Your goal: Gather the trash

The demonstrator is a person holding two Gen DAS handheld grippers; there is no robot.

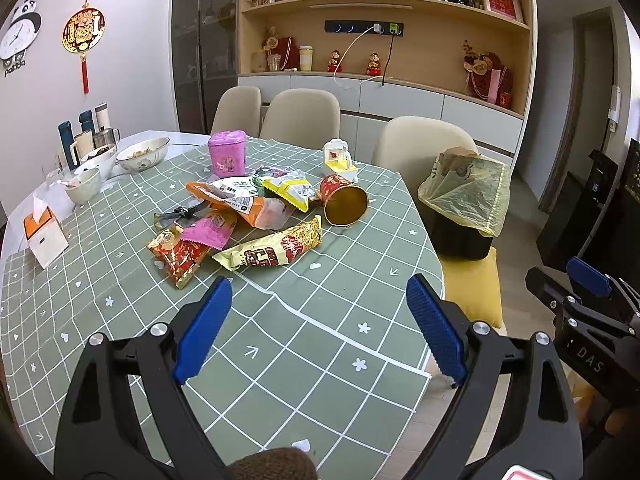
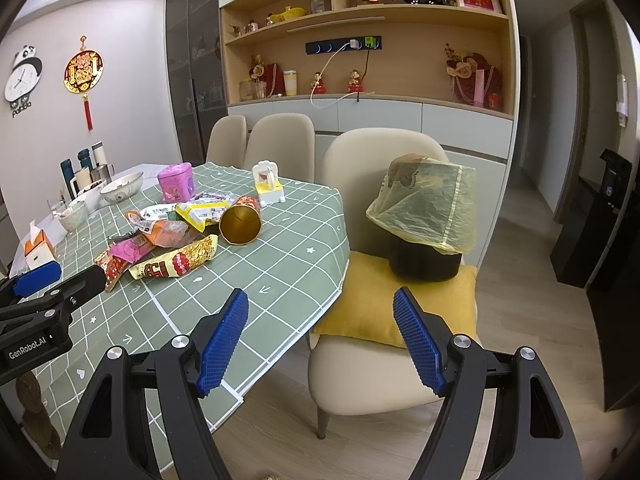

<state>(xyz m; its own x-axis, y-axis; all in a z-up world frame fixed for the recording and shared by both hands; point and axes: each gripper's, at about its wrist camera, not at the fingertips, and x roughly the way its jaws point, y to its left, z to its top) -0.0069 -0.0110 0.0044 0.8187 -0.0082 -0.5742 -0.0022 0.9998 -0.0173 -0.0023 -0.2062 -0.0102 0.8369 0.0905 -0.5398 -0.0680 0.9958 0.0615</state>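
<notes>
At the bottom of each view, the left gripper (image 1: 318, 290) and right gripper (image 2: 320, 300) hang released, empty. Mid-frame, wrappers (image 1: 240, 232) and a tipped cup (image 1: 345, 204) litter the table (image 1: 320, 340); further right, the bin (image 2: 426, 220) sits on a chair cushion (image 2: 372, 304).

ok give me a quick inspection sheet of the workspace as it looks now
surface: green grid tablecloth, near part bare
job's things: snack wrappers piled mid-table; gold-lined cup on its side; bin with yellow liner on chair cushion
clutter: pink tin, bowls, tissue box, flasks
grippers: left hand-held gripper open, empty; right hand-held gripper open, empty
cables: white charger lead on shelf unit
surroundings: chairs, shelves, wall clock
</notes>
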